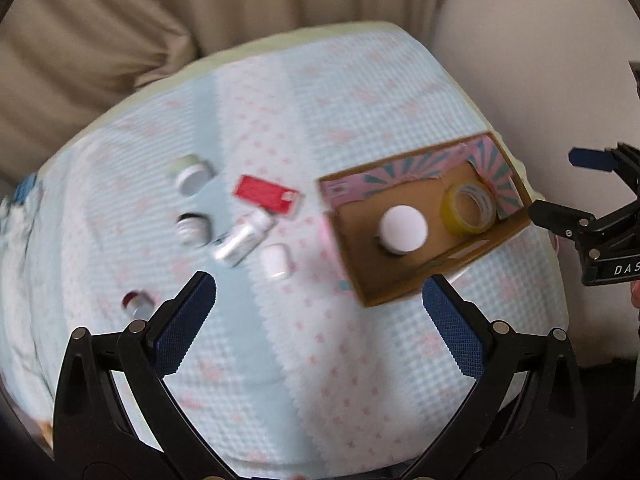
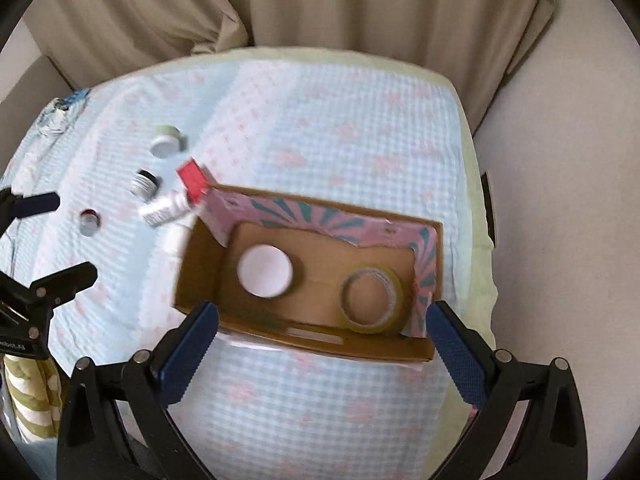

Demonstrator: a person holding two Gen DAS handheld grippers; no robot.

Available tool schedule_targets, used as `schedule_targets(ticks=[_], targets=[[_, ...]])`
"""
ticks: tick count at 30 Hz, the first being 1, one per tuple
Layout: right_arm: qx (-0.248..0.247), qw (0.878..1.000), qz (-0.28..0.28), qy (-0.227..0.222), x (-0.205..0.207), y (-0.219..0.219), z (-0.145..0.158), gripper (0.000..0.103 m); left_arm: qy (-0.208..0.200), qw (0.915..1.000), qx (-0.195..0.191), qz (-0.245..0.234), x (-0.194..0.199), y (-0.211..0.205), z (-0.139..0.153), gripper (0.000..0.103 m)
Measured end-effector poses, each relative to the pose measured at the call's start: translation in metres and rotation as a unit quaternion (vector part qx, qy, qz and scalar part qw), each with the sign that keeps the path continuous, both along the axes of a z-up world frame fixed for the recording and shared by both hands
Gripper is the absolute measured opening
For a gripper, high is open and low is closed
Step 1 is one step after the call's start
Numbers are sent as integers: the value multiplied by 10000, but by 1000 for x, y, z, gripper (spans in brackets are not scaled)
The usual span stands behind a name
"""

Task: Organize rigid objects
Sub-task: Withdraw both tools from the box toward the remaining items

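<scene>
Your left gripper [image 1: 320, 300] stands wide open with nothing between its blue pads, hovering above the checked cloth [image 1: 320, 360] at the bottom of the left wrist view. Your right gripper [image 2: 322, 326] is spread just as wide and also holds nothing; its fingers sit either side of the near wall of the cardboard box [image 2: 304, 336], at the lower middle of the right wrist view, without touching it as far as can be seen.

The box lies open on the cloth, right of centre in the left view. Inside it a white round lid [image 2: 265, 270] rests toward the left and a roll of yellowish tape [image 2: 371, 300] lies flat toward the right, the two apart.

The loose things sit left of the box, in the left-centre of the left view: a red flat packet [image 1: 266, 193], a silver bottle [image 1: 244, 238] lying on its side just below it, and a small white cap [image 1: 275, 261] just right of the bottle. Further left are a pale green jar [image 1: 191, 172] and a dark jar with a ribbed silver neck [image 1: 192, 226]. A small red-rimmed vial [image 1: 136, 302] sits lower left, near your left finger. All of it is blurred.
</scene>
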State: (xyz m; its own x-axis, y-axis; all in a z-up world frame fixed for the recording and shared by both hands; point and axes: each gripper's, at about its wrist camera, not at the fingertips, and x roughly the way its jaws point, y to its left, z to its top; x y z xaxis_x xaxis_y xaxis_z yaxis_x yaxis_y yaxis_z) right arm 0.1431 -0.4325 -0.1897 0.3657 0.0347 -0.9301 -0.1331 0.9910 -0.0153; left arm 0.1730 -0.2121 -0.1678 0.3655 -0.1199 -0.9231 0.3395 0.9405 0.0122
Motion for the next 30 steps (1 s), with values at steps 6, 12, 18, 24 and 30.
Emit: schedule_targets(ticks=[6,12,18,24,30], targets=[[264,9993,107,-241,-9,54,31,103,-121,9969,-48,773,-19,87,23,103],[515,9982,165,-254,-2,109,43,103,-245,9898,-4,1404,-25,180,34,103],[599,9979,179,-152,26,163,38,103,-5,9801,-241,1971,-12,259,15,103],[685,9974,195,69,64,200,18,103,457,9642,-478,2569,6,314,-26,103],[656,9961,383,451,108,224,-22,103,852,9482,-627,2996,33,330,-75,103]])
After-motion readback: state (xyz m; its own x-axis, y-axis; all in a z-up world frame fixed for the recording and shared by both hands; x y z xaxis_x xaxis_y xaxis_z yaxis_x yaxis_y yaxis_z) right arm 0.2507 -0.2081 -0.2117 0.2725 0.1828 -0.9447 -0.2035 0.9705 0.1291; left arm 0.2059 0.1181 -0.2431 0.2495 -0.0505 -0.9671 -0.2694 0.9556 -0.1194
